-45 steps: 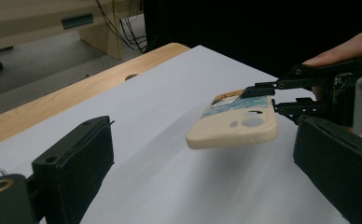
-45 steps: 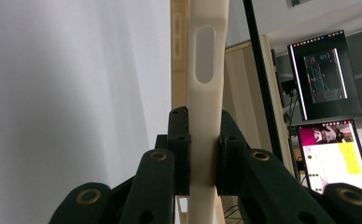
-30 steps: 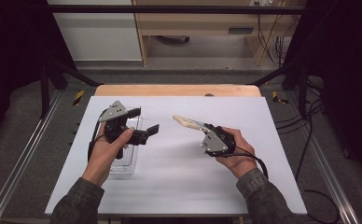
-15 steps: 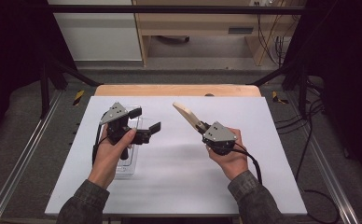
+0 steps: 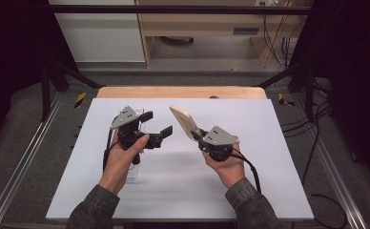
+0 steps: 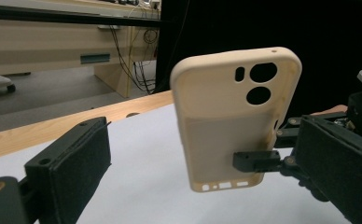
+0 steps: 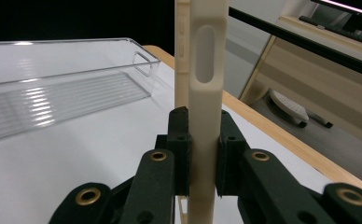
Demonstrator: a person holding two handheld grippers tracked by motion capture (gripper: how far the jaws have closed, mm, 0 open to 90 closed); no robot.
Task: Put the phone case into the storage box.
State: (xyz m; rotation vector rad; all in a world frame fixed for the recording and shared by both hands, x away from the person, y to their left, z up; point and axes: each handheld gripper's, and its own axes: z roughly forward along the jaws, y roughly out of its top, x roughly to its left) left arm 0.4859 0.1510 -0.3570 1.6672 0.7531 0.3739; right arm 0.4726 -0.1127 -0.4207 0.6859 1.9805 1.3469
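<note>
Phone case [image 5: 184, 122], cream-coloured and empty, is held up off the white table [image 5: 269, 181], clamped near its bottom edge by the right gripper [image 5: 195, 135]; in the right gripper view the case [image 7: 203, 93] stands edge-on and upright between the 2 black jaws, both pads pressing flat on its faces, a long slot cut in the side that faces the camera; the person's right hand [image 5: 226, 164] carries that gripper right of the table's middle, the case slanting up and away toward the far left; in the left gripper view the case [image 6: 230, 116] shows its inner side, with 3 camera cut-outs near the top and small port holes along the bottom, the right gripper's jaws biting it low on the right.

Left gripper [image 5: 155, 124], in the left hand [image 5: 121, 160], hangs just left of the case, jaws spread wide with nothing between them; its tips point toward the case yet stay apart from it; below and behind that hand a clear plastic tray [image 5: 134, 169] lies on the table; the right gripper view shows the tray [image 7: 76, 88] as long and shallow, with a ribbed floor and a handle hole in its end wall.
</note>
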